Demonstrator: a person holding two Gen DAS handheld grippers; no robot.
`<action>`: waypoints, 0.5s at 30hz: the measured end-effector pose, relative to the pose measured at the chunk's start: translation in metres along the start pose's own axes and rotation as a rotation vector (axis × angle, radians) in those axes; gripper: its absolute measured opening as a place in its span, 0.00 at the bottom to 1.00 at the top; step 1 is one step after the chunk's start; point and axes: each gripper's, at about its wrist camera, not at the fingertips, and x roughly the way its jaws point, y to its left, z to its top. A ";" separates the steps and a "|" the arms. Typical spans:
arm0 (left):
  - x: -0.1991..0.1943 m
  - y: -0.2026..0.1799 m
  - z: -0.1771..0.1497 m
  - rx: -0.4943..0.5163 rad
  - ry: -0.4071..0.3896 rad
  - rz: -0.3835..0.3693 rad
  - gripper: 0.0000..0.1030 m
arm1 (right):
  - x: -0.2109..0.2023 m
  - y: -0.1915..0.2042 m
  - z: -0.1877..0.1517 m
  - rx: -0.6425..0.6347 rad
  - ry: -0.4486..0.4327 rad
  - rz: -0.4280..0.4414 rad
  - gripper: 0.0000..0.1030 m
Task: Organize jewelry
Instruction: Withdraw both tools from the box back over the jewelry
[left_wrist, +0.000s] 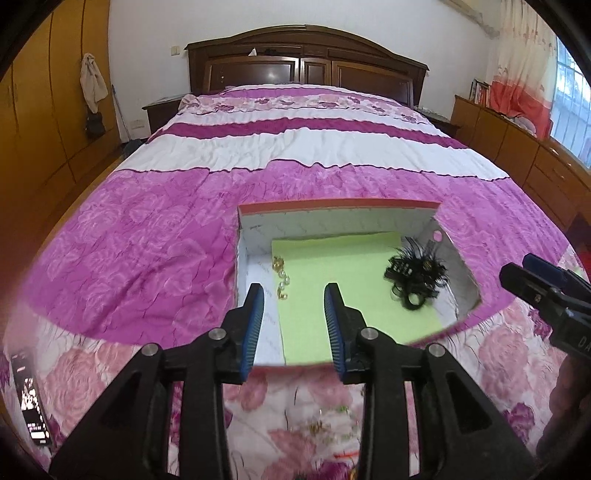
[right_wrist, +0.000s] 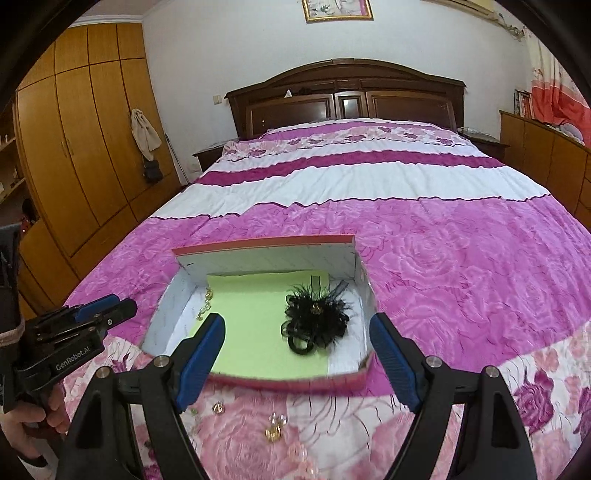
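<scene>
You already have the black feathered hairpiece (right_wrist: 317, 317) and a gold-and-pearl chain (left_wrist: 281, 277) lying inside the box (right_wrist: 266, 243), while what look like small gold pieces (right_wrist: 274, 428) remain on the bedspread (right_wrist: 461, 266), and your left gripper (left_wrist: 294, 295) and right gripper (right_wrist: 297, 328) both hang parted and empty.
</scene>
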 end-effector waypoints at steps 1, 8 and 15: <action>-0.004 0.001 -0.003 -0.002 0.003 -0.001 0.25 | -0.004 0.000 -0.003 0.000 0.000 -0.001 0.80; -0.023 0.007 -0.027 -0.021 0.022 -0.008 0.26 | -0.027 -0.010 -0.028 0.031 0.027 -0.004 0.80; -0.028 0.015 -0.054 -0.041 0.072 -0.010 0.27 | -0.038 -0.020 -0.062 0.044 0.073 -0.035 0.80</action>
